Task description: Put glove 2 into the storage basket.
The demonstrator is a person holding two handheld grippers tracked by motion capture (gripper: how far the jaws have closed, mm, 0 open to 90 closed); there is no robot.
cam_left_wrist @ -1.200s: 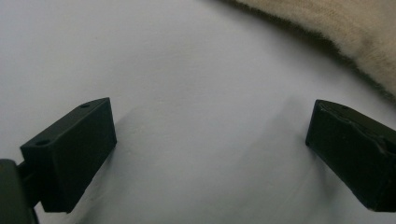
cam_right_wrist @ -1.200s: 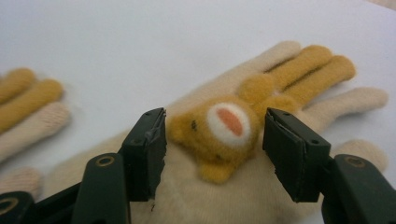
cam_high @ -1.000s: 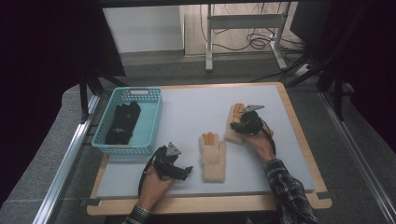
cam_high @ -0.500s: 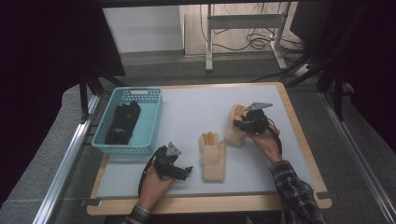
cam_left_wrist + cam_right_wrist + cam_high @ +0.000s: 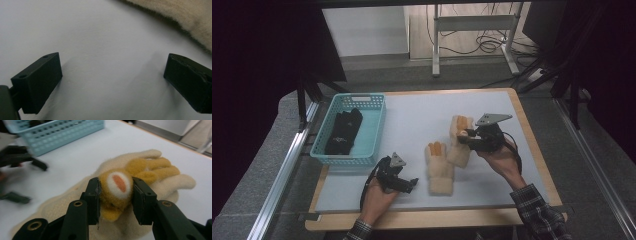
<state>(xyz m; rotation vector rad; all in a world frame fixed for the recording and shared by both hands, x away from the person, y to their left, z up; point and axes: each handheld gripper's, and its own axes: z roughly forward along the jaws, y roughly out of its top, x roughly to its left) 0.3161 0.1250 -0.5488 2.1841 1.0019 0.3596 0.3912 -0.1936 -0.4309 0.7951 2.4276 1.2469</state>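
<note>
Two cream gloves with yellow-orange fingers lie side by side on the white mat [image 5: 412, 120]. My right gripper [image 5: 465, 134] [image 5: 116, 195] is shut on the right glove [image 5: 458, 150] [image 5: 155, 167]. Its jaws have closed over the last moments on a fuzzy yellow lump with an orange-and-white patch [image 5: 118, 185], which is held a little above the mat. The left glove [image 5: 439, 170] lies flat. My left gripper [image 5: 411, 184] [image 5: 112, 75] rests low on the mat to its left, open, with nothing between its jaws. An edge of that glove [image 5: 185, 15] shows beyond them.
A light blue basket [image 5: 346, 159] stands at the mat's left with dark gloves [image 5: 343, 131] in it. The wooden table edge [image 5: 532, 145] frames the mat. Metal rails run along both sides, and a stand with cables is behind the table.
My right hand has risen and drawn slightly toward the near right, lifting the pinched part of the right glove. The left hand has stayed where it was.
</note>
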